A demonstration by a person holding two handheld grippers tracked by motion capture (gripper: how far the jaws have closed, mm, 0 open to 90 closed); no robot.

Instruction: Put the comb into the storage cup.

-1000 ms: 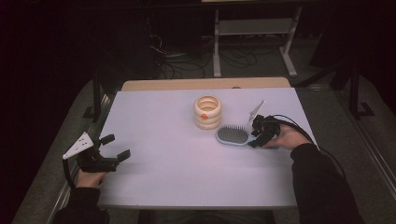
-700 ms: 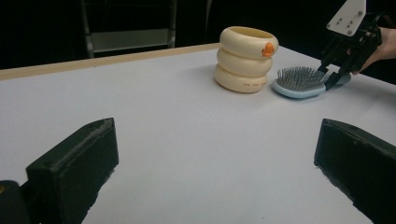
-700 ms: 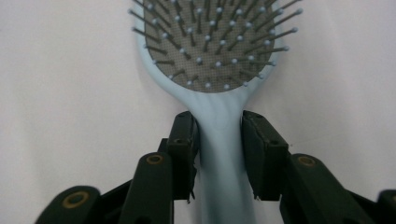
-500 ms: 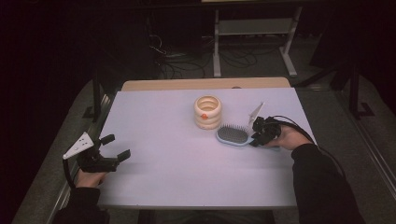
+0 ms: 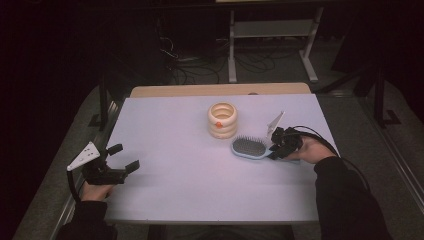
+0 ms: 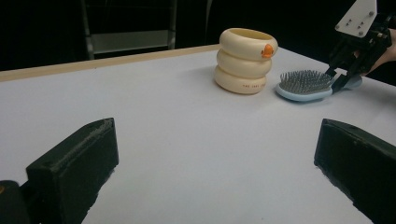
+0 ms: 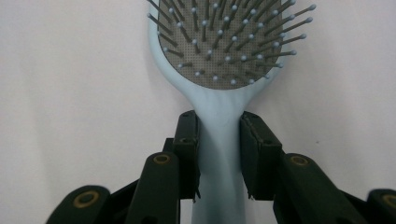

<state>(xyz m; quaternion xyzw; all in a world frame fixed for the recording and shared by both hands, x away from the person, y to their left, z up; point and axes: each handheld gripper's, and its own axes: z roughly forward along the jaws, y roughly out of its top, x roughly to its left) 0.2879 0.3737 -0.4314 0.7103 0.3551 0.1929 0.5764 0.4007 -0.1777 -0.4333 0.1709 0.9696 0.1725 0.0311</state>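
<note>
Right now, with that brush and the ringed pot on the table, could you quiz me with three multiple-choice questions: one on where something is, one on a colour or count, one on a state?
1. Where does the pale blue plastic hairbrush lie relative to the cream ringed holder?
A. inside it
B. beside it, towards the right gripper's side of the table
C. on top of it

2. How many stacked rings form the cream ringed holder?
A. three
B. one
C. six

3. How do the jaws of the right gripper stand?
A. wide open over bare table
B. closed on the brush's bristles
C. closed on the brush's handle

Answers: 1 B, as the high view shows the brush flat on the white table next to the holder. 2 A, as the left gripper view shows three rings. 3 C, as the right gripper view shows both jaws against the handle's neck.
</note>
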